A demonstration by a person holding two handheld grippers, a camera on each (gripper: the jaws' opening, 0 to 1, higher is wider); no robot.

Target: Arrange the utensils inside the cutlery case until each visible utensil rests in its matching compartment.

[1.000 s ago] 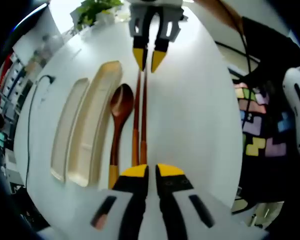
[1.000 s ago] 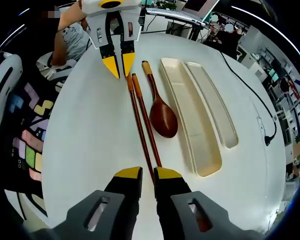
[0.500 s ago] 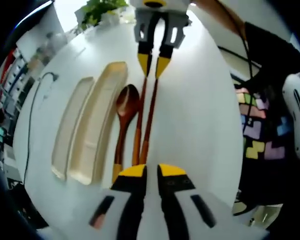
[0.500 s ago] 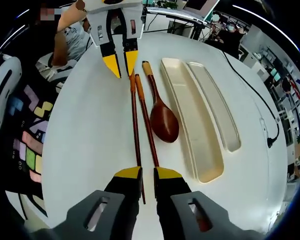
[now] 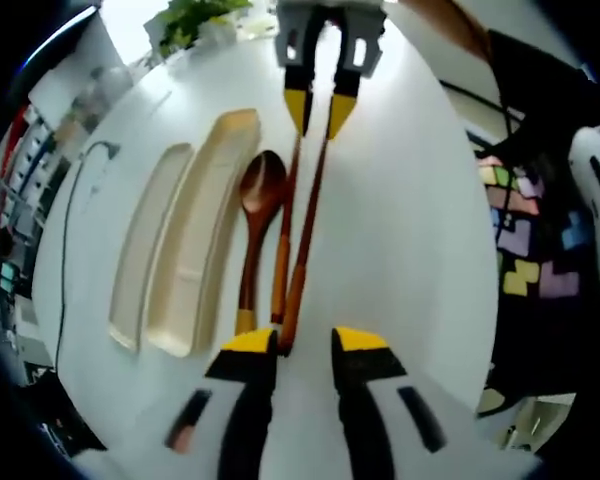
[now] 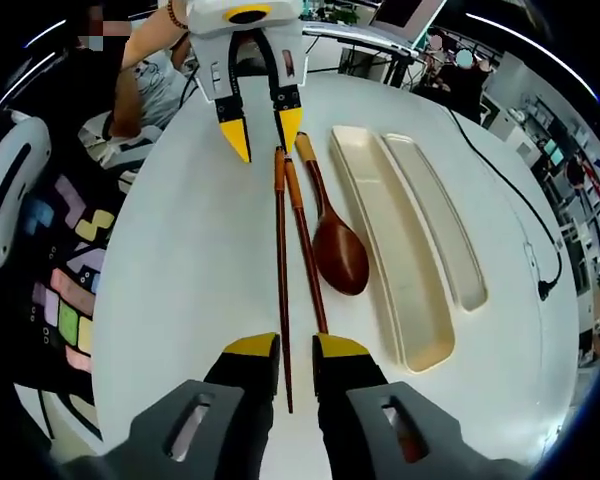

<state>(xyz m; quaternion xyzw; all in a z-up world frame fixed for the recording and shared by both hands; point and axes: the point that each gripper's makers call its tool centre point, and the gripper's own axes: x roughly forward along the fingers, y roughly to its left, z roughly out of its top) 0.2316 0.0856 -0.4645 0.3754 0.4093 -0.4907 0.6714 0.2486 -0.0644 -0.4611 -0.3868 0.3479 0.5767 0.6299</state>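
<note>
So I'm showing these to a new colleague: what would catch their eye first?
Probably the chopsticks and spoon lying in a row on the white table, beside the empty case rather than in it. Next, the two grippers facing each other along the chopsticks: the left gripper at the handle ends, the right gripper at the tips, both with fingers apart.

We see a glossy dark-brown wooden spoon (image 6: pixel 338 258), reddish lacquered wooden chopsticks (image 6: pixel 282 260), a smooth matt cream plastic case (image 6: pixel 392 255), and a matt white table (image 6: pixel 180 270).
</note>
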